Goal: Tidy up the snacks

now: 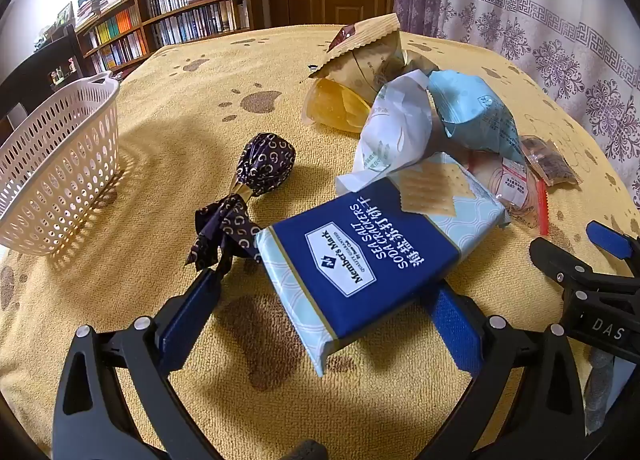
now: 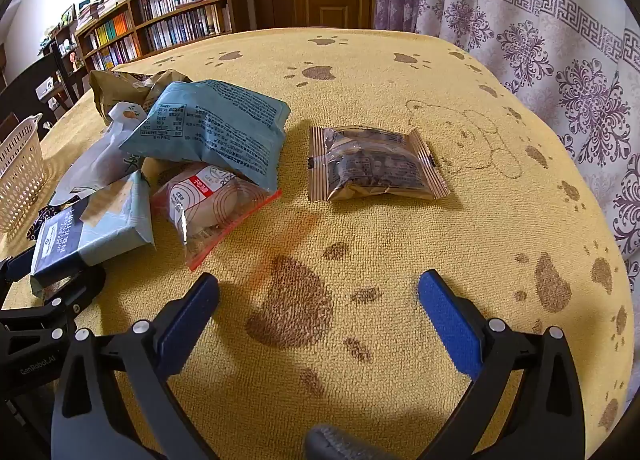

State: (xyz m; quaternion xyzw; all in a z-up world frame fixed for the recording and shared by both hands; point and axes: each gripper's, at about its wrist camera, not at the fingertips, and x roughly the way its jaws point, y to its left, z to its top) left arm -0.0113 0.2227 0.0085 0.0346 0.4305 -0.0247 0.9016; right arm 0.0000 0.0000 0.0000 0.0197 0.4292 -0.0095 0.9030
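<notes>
White perforated plastic basket (image 1: 56, 172) sits at the left edge of the worktop (image 1: 168, 108), which is covered in yellow terry cloth with brown paw prints; open cloth lies between the basket and the snack heap. Navy foil-wrapped ball (image 1: 266, 164), twisted tail, lies just left of the cracker pack (image 1: 360, 260), a flat blue-and-pale rectangle reading "Member's Mark SEA SALT SODA CRACKERS". Left gripper (image 1: 320, 300): jaws wide apart, straddling the pack's near end, not closed on it. Behind it are a crinkled white wrapper (image 1: 394, 132), a tan paper bag (image 1: 360, 56) and a pale blue pouch (image 2: 216, 128), piled and touching. A clear zip bag (image 2: 212, 204) with a red strip pokes out beneath. Right gripper (image 2: 318, 292): jaws open over bare cloth. A lone brown ridged-edge sachet (image 2: 376, 164) lies apart, right of the heap, with clear cloth to the far edge.
</notes>
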